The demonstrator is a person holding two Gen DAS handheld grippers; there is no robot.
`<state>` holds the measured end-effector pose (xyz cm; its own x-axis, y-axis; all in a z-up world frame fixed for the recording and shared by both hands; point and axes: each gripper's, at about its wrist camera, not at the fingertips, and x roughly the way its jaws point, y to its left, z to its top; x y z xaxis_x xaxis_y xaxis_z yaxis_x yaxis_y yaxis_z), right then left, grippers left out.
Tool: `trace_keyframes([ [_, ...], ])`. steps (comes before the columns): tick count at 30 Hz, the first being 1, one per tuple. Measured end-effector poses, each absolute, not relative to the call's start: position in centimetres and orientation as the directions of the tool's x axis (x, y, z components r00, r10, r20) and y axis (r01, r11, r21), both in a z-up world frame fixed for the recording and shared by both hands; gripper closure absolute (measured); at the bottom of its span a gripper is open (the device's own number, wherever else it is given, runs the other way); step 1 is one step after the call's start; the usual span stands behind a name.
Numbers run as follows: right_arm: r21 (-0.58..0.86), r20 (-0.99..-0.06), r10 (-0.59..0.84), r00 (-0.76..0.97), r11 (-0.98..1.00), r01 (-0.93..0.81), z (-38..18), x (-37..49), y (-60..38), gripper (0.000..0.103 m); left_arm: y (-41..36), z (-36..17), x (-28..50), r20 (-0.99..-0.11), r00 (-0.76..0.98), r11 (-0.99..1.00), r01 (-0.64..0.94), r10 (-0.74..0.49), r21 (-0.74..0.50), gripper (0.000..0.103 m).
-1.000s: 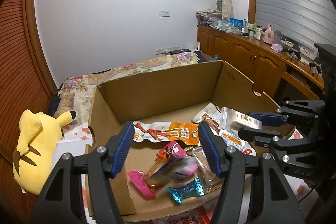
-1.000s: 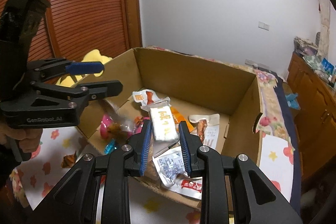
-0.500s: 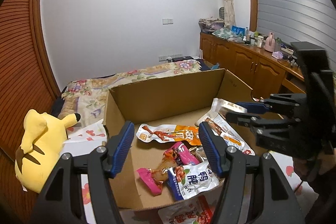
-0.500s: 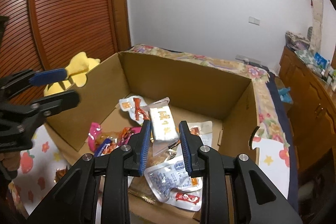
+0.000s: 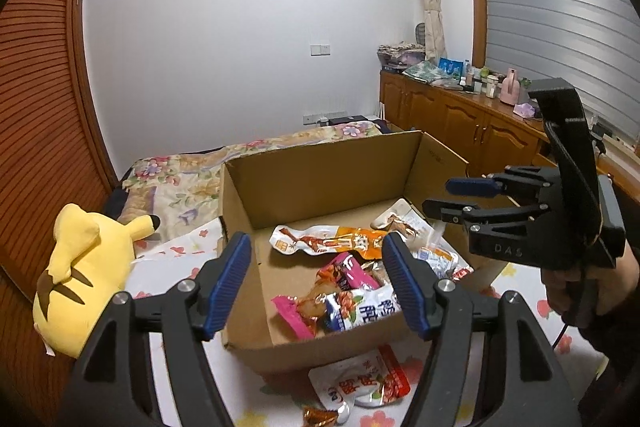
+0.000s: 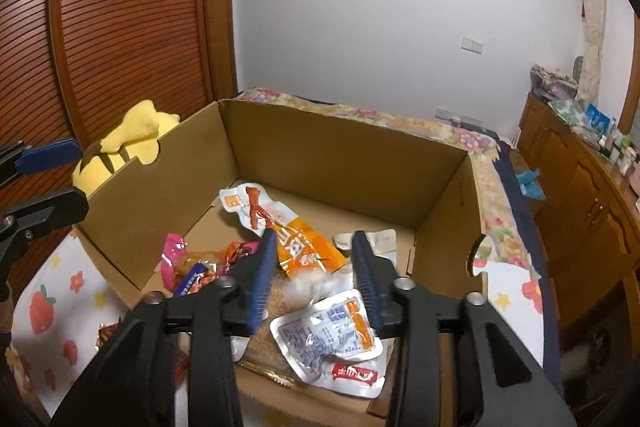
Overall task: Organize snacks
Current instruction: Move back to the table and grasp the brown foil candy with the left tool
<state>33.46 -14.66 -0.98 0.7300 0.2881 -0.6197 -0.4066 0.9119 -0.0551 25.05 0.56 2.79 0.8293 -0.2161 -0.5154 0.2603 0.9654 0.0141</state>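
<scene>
One yellow plush toy (image 5: 86,267) lies at the far left on the flowered bedspread (image 5: 176,255), beside one open cardboard box (image 5: 320,167). The left hand-held gripper (image 5: 316,283) hangs over the box's near left corner with its two blue-padded fingers spread wide, nothing between them.

Inside the box the snacks form a loose heap; an exact count cannot be made, but at least six packets show. One long white-and-orange packet (image 5: 332,239) printed with a red chicken foot lies flat toward the back. In front of it sit one pink wrapper (image 5: 294,319), one magenta packet (image 5: 352,273) and one blue-and-white packet (image 5: 364,311). One clear foil pouch (image 6: 328,331) with an orange corner rests at the near right, overlapping the box's front edge.

Outside, just before the box, lie one white-and-red packet (image 5: 360,383) and one small amber wrapper (image 5: 318,417).

The right hand-held gripper (image 6: 314,267) hovers over the box's right half, fingers parted and empty; below it something white is too blurred to name.
</scene>
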Motion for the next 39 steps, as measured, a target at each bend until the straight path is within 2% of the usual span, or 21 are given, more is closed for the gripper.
trace_keyframes([
  [10, -0.044, -0.59, 0.335, 0.735, 0.895, -0.444, 0.6, 29.0, -14.3, 0.055, 2.0, 2.0, 20.5, -0.52, 0.827, 0.966, 0.257, -0.215, 0.01, 0.033],
  [19, 0.031, -0.595, 0.451, 0.666, 0.84, -0.541, 0.3, 24.5, -12.9, 0.054, 3.2, -3.3, 18.7, -0.614, 0.761, 0.965, 0.262, -0.21, -0.004, 0.035],
  [29, 0.021, -0.653, 0.484, 0.583, 0.78, -0.625, -2.6, 23.4, -8.9, 0.054, 3.4, -8.3, 19.1, -0.705, 0.677, 0.958, 0.285, -0.213, -0.017, 0.047],
  [39, -0.027, -0.732, 0.448, 0.514, 0.734, -0.679, -6.5, 24.8, -6.1, 0.053, 4.1, -11.1, 20.6, -0.753, 0.619, 0.959, 0.28, -0.221, -0.051, 0.05],
])
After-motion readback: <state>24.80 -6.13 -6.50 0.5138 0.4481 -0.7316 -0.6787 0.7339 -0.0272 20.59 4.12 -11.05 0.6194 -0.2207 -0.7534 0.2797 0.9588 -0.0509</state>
